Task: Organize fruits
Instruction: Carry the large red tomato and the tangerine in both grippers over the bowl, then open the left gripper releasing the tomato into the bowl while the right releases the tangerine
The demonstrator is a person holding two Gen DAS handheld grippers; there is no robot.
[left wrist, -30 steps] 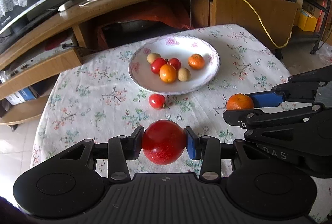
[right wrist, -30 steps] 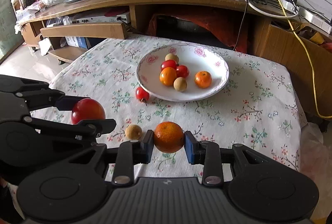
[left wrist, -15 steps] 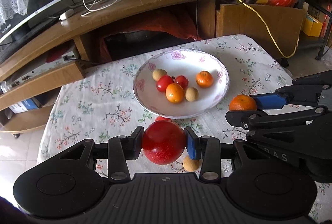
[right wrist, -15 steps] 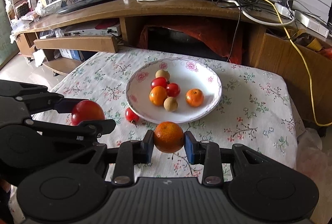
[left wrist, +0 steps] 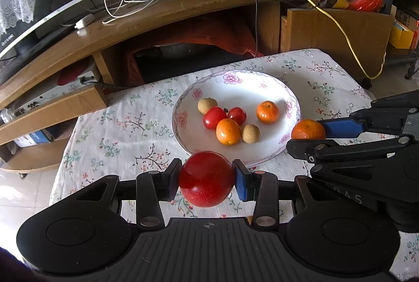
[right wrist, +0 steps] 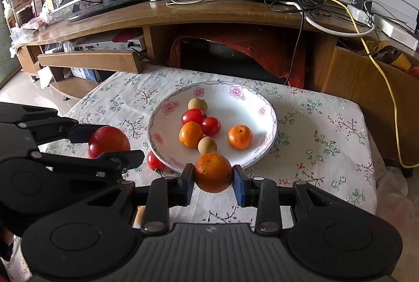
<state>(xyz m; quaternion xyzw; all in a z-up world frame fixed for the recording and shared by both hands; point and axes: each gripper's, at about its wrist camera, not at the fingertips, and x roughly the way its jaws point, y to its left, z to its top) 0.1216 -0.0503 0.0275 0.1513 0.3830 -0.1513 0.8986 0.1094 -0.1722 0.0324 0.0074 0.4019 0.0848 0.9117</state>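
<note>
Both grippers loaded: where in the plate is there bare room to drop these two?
Bare: plate floor along its far rim and its left side, beside the tomatoes. Crowded: centre cluster of tomatoes, oranges and longans.

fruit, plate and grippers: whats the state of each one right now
left gripper: shut on the big red fruit
right gripper: shut on the held orange
plate: on the tablecloth, upright, holding six small fruits
small red fruit: loose on the tablecloth, beside the plate rim
</note>
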